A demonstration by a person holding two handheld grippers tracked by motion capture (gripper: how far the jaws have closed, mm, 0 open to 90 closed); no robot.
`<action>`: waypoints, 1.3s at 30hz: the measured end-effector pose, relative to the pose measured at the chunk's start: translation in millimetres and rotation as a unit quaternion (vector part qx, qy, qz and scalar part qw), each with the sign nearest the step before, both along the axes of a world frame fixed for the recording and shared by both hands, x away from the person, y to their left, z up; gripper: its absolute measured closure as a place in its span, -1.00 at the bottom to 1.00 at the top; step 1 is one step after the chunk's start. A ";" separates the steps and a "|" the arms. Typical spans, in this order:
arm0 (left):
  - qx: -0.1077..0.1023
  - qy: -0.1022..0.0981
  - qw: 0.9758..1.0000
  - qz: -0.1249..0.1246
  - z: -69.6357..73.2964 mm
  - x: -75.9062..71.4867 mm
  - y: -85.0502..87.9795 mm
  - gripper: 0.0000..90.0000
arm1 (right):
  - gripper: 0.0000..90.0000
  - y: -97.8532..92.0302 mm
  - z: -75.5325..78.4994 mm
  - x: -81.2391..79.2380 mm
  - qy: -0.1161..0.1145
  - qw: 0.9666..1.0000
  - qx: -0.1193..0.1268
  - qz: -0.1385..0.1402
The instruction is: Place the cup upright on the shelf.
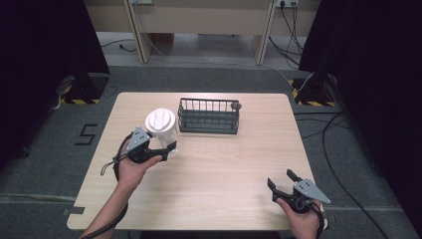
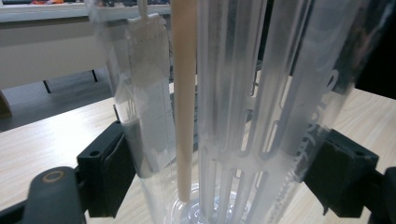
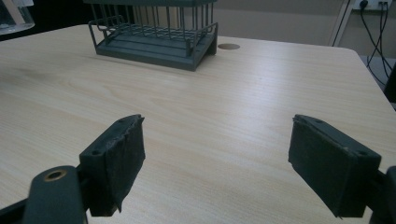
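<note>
Left hand: I see my left forearm reaching up from the bottom edge, the hand wrapped around the left gripper (image 1: pixel 166 148) at the table's (image 1: pixel 224 169) left-middle.
Left gripper: its 2 jaws are clamped on the clear jar (image 1: pixel 164 130), 1 pad on each side of the wall.
Clear jar: upright with a white lid, just left of the dark wire basket (image 1: pixel 209 115); a ribbed insert and a pale rod stand inside.
Right hand: low at the near right corner, holding the right gripper (image 1: pixel 281 180).
Right gripper: I see its jaws spread wide over bare wood, grasping nothing, well apart from the basket.
</note>
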State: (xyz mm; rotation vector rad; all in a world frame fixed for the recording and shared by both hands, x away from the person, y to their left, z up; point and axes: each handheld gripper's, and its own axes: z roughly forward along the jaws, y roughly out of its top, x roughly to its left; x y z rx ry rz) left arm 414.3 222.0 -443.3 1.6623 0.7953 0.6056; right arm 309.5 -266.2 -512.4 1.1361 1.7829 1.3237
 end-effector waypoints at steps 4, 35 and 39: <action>0.002 0.002 1.000 -0.002 2.4 5.7 -2.7 -0.60 | -0.58 0.6 0.0 -0.6 0.001 1.000 0.001 0.000; 0.004 -0.009 1.000 0.001 31.3 51.8 -30.9 -0.60 | -0.57 -0.5 0.1 -0.2 0.004 1.000 0.006 0.003; 0.003 -0.010 1.000 0.003 35.4 57.6 -33.3 -0.60 | -0.57 -1.0 0.2 0.0 0.002 1.000 0.003 0.003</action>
